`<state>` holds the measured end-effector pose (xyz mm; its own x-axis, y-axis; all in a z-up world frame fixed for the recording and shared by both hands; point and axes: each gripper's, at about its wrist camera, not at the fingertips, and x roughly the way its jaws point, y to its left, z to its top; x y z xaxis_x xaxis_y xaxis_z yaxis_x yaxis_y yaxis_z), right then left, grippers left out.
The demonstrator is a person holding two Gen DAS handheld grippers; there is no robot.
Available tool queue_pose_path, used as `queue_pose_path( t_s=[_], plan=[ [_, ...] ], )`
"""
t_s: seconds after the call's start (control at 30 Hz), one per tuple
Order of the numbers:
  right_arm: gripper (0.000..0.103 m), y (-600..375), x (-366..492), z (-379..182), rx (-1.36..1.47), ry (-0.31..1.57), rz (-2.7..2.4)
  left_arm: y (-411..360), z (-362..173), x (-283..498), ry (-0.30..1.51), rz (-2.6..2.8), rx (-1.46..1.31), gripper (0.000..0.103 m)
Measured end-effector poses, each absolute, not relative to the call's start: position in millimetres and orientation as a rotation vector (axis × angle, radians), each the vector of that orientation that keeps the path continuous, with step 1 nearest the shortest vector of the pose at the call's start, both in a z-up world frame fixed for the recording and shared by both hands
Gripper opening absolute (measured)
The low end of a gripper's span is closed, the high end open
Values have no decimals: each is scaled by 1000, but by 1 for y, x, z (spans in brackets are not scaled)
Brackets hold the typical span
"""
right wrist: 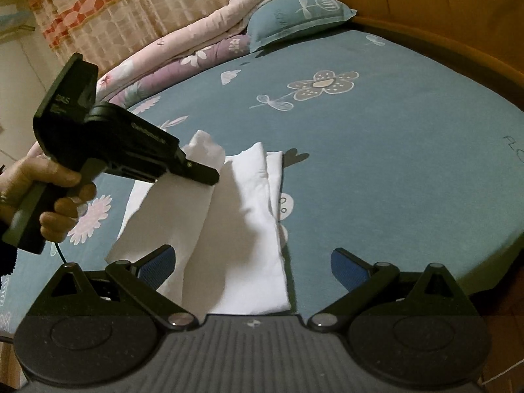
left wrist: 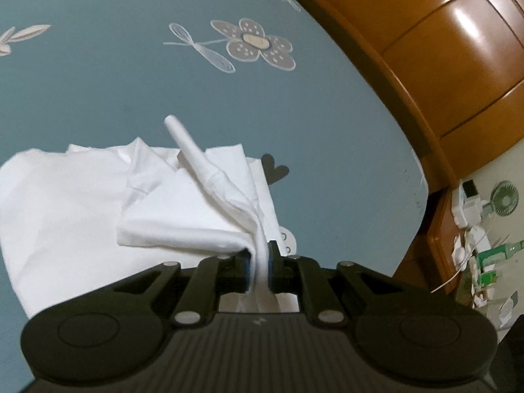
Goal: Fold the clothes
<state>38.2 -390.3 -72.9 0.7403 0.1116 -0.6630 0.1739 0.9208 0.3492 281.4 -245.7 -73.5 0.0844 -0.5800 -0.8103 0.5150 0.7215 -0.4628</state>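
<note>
A white garment (left wrist: 65, 196) lies partly folded on the blue flowered bed sheet (left wrist: 98, 82). My left gripper (left wrist: 260, 262) is shut on a bunched edge of the white garment and lifts it a little off the sheet. In the right wrist view the left gripper (right wrist: 209, 177) shows at the left, held by a hand, pinching the garment (right wrist: 249, 229) near its far end. My right gripper (right wrist: 252, 265) is open and empty, its blue pads either side of the garment's near end, just above it.
A wooden bed frame (left wrist: 425, 65) curves round the right side. A cluttered bedside table (left wrist: 475, 229) with a small fan stands at the right. A blue pillow (right wrist: 294, 16) and folded quilts (right wrist: 196, 49) lie at the bed's far end, before a curtain (right wrist: 131, 6).
</note>
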Motion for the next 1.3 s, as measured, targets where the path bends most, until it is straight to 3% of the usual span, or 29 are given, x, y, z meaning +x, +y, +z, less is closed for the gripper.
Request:
queue_pose_path(
  t_s=[0.5,0.6,0.77,1.07,1.3],
  plan=[
    [103,-391,39,-80,413,765,-49,-275,-102,279,1271,-803,8,9],
    [103,-391,38,-81,416,767,-52,-280,-101,275,1259,-806,31,14],
    [103,-390,36,-81,415,773,-57,-287,-96,271,1255,-830,20,41],
    [103,-390,33,-79,418,770,-62,-272,-67,282,1198,-917,-147,47],
    [103,-385,33,-76,412,707,22,-238,-63,282,1124,-854,-55,49]
  ],
)
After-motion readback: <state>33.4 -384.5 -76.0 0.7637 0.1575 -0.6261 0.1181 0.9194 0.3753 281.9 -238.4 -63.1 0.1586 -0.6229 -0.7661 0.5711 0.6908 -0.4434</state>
